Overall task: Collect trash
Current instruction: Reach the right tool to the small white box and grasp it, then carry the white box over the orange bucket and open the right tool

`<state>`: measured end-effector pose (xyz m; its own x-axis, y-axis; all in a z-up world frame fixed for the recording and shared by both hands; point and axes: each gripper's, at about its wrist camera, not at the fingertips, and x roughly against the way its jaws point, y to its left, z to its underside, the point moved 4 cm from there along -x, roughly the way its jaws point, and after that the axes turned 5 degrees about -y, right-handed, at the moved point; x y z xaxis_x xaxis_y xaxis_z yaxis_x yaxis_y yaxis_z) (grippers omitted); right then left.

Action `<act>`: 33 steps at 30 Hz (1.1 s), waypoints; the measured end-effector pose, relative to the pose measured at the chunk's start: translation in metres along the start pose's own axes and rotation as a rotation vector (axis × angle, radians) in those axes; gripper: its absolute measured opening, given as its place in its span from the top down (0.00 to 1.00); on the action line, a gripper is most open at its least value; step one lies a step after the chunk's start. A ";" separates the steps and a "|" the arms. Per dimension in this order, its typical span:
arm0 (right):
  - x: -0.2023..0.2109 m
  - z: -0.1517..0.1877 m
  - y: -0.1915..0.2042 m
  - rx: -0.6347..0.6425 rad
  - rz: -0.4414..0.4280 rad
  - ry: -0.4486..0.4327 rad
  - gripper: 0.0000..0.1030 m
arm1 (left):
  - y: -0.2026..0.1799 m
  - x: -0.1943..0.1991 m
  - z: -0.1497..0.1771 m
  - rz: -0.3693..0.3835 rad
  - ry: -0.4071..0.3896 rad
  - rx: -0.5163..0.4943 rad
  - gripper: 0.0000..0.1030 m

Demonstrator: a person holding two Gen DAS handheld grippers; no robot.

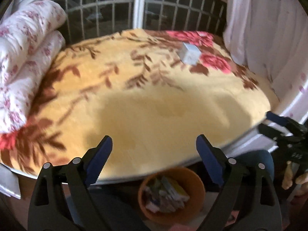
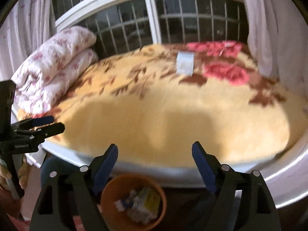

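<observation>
A small white box [image 1: 189, 54] lies on the far right part of the yellow flowered blanket [image 1: 154, 111]; it also shows in the right wrist view [image 2: 185, 64]. An orange bin [image 1: 194, 175] holding paper and wrapper trash stands on the floor below the bed's near edge, and shows in the right wrist view [image 2: 113, 190]. My left gripper [image 1: 154, 150] is open and empty above the bin. My right gripper [image 2: 155, 154] is open and empty over the bed edge. Each gripper shows at the edge of the other's view, the right one [image 1: 273, 123] and the left one [image 2: 50, 124].
A rolled white quilt with pink flowers [image 1: 27, 61] lies at the bed's left end. A barred window [image 1: 140, 9] runs behind the bed. Pale curtains [image 1: 269, 28] hang at the right. The white bed frame [image 2: 279, 175] edges the mattress.
</observation>
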<state>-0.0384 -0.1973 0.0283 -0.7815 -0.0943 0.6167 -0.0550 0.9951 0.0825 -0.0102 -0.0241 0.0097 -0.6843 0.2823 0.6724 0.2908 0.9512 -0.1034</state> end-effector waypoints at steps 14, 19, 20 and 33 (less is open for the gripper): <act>-0.102 -0.095 -0.025 0.005 0.051 -0.058 0.05 | 0.039 -0.064 -0.069 -0.127 -0.052 0.035 0.16; -0.166 -0.123 -0.036 -0.035 0.053 -0.027 0.05 | 0.056 -0.107 -0.098 -0.136 -0.050 0.078 0.16; -0.180 -0.129 -0.038 -0.043 0.066 -0.018 0.05 | 0.059 -0.118 -0.104 -0.138 -0.052 0.081 0.16; -0.301 -0.164 -0.079 -0.122 0.226 0.083 0.18 | 0.082 -0.206 -0.129 -0.159 0.032 0.138 0.16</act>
<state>0.3035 -0.2527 -0.0354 -0.7119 0.1222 0.6916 0.1939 0.9807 0.0263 0.2409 -0.0204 -0.0430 -0.6921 0.1256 0.7108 0.0853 0.9921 -0.0922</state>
